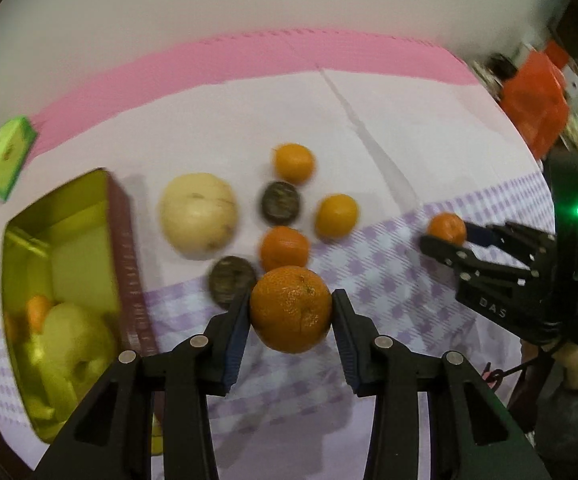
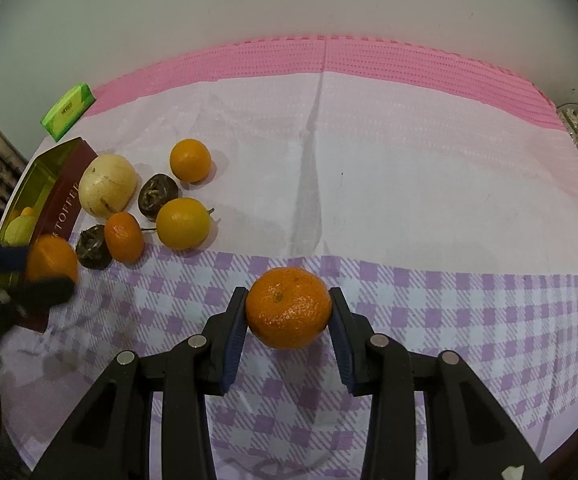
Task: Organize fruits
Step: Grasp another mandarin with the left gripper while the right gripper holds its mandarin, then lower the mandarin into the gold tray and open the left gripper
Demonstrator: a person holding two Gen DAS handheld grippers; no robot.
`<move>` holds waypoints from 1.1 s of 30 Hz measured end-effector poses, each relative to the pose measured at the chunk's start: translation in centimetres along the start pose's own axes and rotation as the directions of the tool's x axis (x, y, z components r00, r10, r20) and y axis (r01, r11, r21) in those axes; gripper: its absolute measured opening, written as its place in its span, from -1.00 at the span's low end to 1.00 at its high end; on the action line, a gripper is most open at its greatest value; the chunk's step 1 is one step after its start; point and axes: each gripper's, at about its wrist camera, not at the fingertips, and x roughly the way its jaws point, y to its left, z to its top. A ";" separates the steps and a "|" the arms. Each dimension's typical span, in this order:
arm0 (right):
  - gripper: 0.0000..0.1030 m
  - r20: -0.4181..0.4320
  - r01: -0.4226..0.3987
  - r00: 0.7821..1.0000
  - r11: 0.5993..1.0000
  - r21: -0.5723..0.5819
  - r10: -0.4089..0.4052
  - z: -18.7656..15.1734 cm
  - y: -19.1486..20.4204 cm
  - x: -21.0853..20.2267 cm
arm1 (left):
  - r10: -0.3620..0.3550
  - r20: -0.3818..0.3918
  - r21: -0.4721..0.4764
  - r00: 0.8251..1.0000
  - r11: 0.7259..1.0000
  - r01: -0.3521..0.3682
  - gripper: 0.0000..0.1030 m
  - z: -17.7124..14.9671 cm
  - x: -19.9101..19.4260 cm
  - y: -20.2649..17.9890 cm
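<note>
Each gripper clamps a mandarin: left gripper (image 1: 291, 312), right gripper (image 2: 288, 314). The tin (image 1: 125, 240) sits at nine o'clock; a glancing rim hit could dislodge fruit.

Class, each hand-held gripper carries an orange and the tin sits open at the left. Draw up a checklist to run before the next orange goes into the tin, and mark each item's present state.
1. Left hand-held gripper clamped on its orange: ok.
2. Right hand-held gripper clamped on its orange: ok.
3. Tin open: ok.
4. Space left in tin beside the pale fruit inside: ok.
5. Left orange lifted off the tablecloth: cannot tell.
6. The two grippers apart: ok.
</note>
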 end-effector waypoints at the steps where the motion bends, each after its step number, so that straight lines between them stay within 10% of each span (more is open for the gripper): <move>1: -0.30 -0.003 0.002 1.000 1.000 -0.001 -0.002 0.0 0.0 0.1 | 0.010 0.012 -0.015 1.000 1.000 -0.010 -0.20 -0.1 -0.5 0.8; 18: -0.30 -0.033 0.017 0.999 1.000 -0.027 -0.017 -0.2 0.7 1.0 | 0.252 0.020 -0.294 0.968 0.926 -0.235 -0.20 -3.6 -5.0 15.5; 33: -0.30 -0.051 0.030 0.998 0.998 -0.050 -0.033 -0.5 1.5 1.9 | 0.261 -0.110 -0.349 0.959 0.894 -0.283 -0.20 -7.0 -0.8 19.9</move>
